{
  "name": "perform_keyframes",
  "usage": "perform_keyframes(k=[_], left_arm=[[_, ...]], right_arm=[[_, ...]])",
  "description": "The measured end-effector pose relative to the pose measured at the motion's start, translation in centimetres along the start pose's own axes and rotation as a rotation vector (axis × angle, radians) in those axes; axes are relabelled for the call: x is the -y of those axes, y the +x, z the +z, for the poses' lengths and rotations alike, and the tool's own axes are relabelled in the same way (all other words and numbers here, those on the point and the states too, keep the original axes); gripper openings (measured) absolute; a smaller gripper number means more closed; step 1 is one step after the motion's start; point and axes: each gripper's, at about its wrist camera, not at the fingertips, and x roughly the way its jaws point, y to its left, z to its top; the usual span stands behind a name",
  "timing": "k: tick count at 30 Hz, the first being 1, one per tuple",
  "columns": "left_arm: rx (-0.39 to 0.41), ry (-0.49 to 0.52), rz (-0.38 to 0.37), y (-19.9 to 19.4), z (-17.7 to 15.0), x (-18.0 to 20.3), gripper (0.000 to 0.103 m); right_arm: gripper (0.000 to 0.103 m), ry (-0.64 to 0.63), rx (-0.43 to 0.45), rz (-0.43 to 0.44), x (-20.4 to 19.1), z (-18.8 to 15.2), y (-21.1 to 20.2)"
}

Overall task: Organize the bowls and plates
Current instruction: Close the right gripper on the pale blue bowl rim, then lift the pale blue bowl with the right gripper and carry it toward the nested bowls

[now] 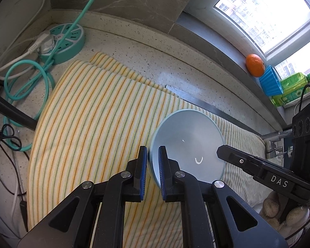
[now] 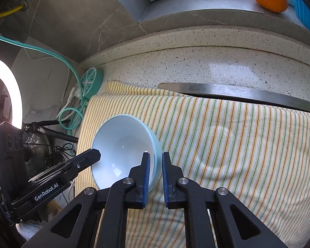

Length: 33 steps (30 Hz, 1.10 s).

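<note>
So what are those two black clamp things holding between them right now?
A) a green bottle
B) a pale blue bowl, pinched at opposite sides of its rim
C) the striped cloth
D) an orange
B: the left gripper and the right gripper each clamp one side of the pale blue bowl by its rim, above the striped cloth; the orange sits untouched on the sill.

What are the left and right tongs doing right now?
Left tongs: shut on the rim of the blue bowl.
Right tongs: shut on the opposite rim of the same bowl.
</note>
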Motion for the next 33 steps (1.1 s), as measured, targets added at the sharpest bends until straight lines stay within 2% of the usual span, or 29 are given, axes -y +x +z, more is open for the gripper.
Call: perform_keyframes(k=[12,17,33], left_arm=[[0.006,0.000,0.005,-0.1,-0.1,-0.1,0.006],[0.013,-0.008,-0.015,-0.6,-0.2,0.1,0.006],[0.067,0.043,-0.064,-4.0,-1.9,2.7,0.006]], right_arm=[[0.006,0.003,-0.006,-0.011,0.0,-0.1,0.2],[0.006,0.014,-0.002,-0.001,0.3,-0.4,-0.5],[0.006,0.031,0.059,0.022,0.9,-2.4,-6.9]])
